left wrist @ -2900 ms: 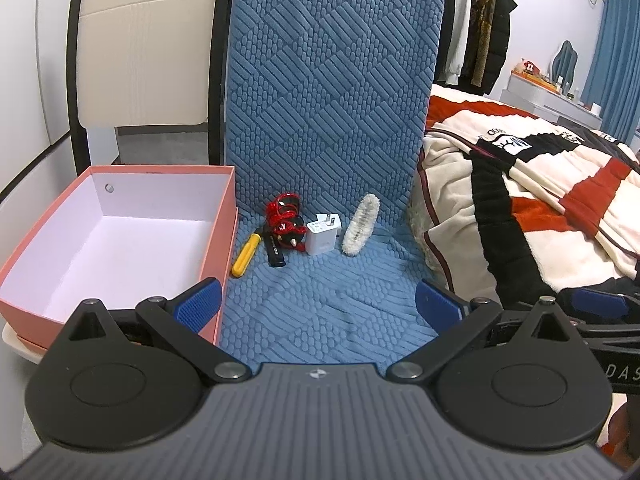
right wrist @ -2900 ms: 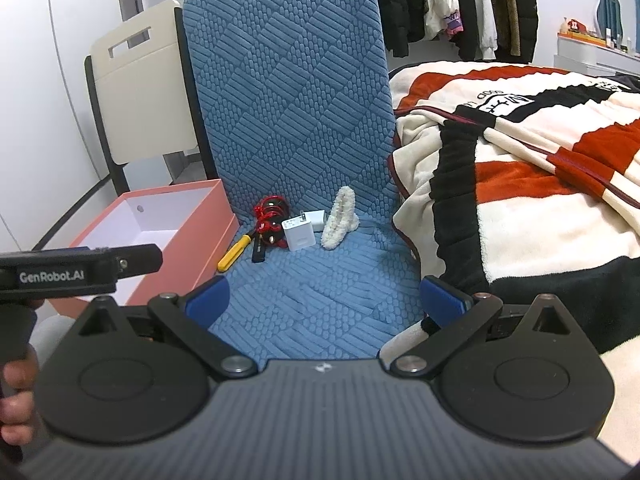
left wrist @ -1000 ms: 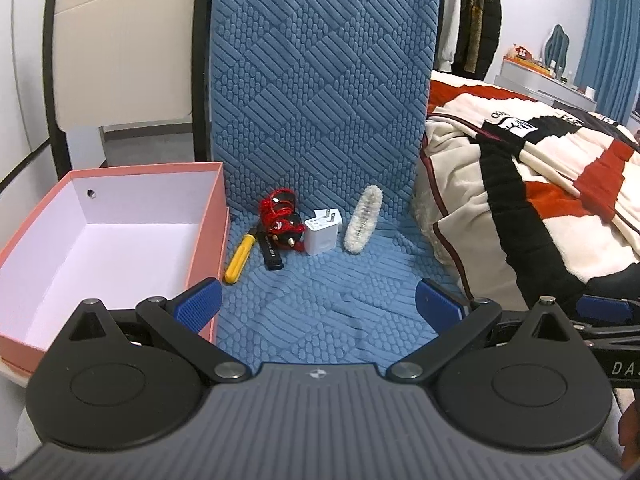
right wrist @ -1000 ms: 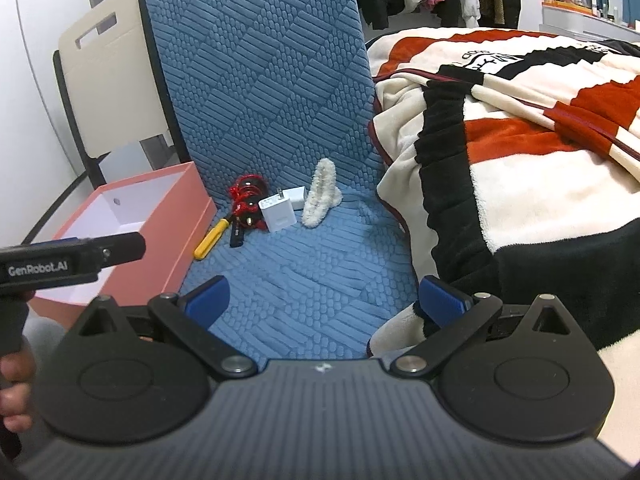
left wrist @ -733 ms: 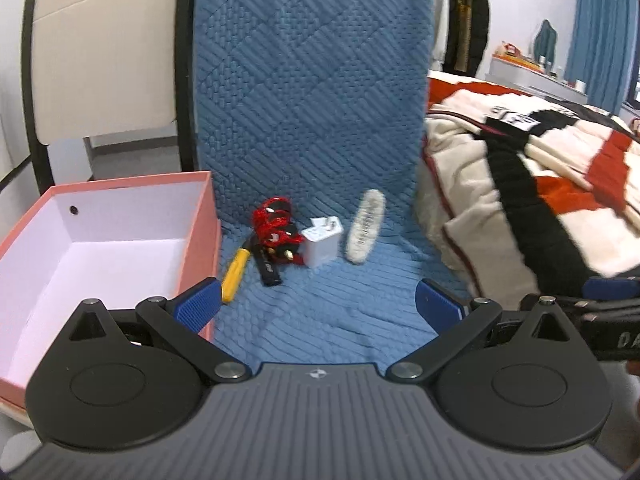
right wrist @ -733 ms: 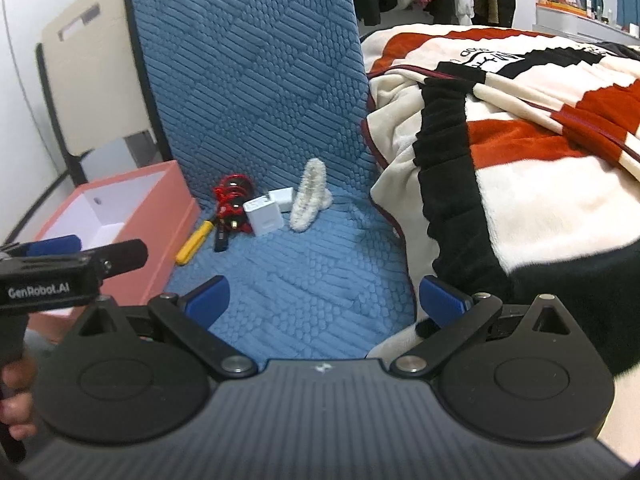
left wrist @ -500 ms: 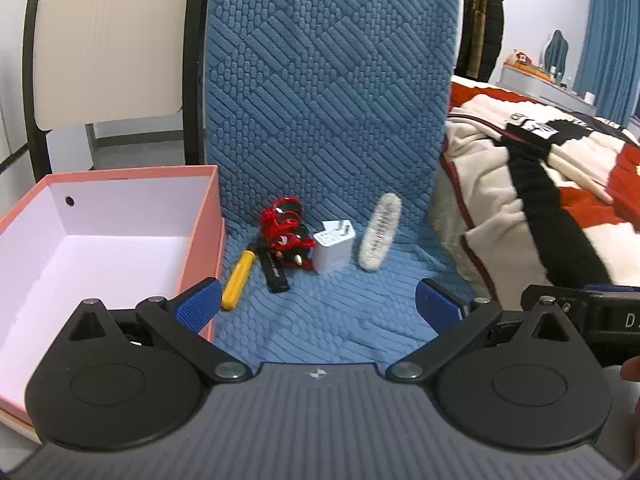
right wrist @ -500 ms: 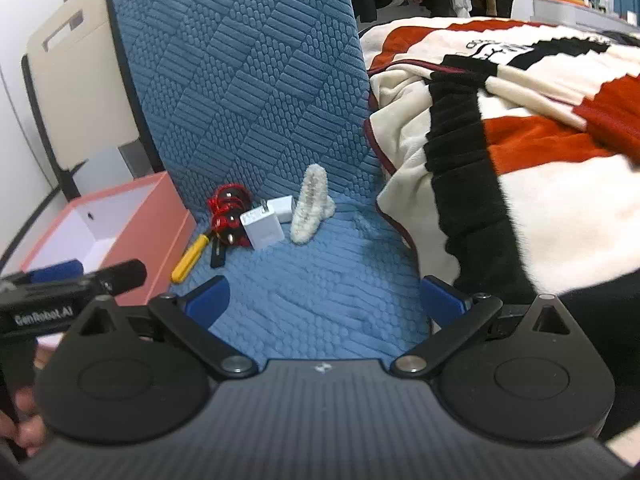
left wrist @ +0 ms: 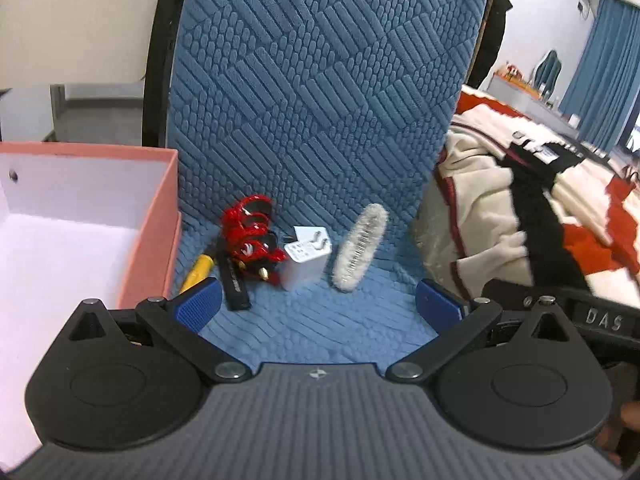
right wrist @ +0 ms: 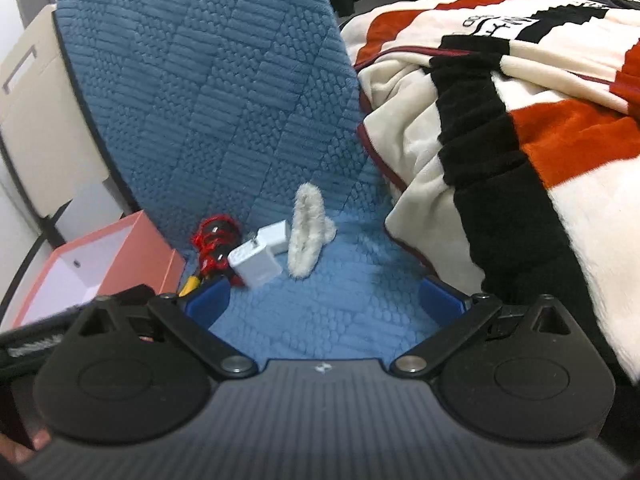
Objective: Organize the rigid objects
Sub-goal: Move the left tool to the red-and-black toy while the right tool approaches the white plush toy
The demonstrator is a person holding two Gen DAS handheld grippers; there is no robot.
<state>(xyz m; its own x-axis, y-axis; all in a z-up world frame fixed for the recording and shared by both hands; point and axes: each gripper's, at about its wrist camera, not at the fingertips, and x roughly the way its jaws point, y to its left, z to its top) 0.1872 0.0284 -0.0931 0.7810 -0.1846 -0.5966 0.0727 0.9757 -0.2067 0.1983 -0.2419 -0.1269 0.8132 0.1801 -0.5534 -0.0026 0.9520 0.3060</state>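
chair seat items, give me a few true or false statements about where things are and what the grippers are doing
1. The pink box has nothing in it where visible. True.
2. The white charger lies between the red cable bundle and the fuzzy white brush. True.
3. The left gripper is shut on the charger. False: it is open and holds nothing.
4. The yellow-handled tool is inside the box. False: it lies on the blue seat beside the box.
5. The right gripper is open. True.
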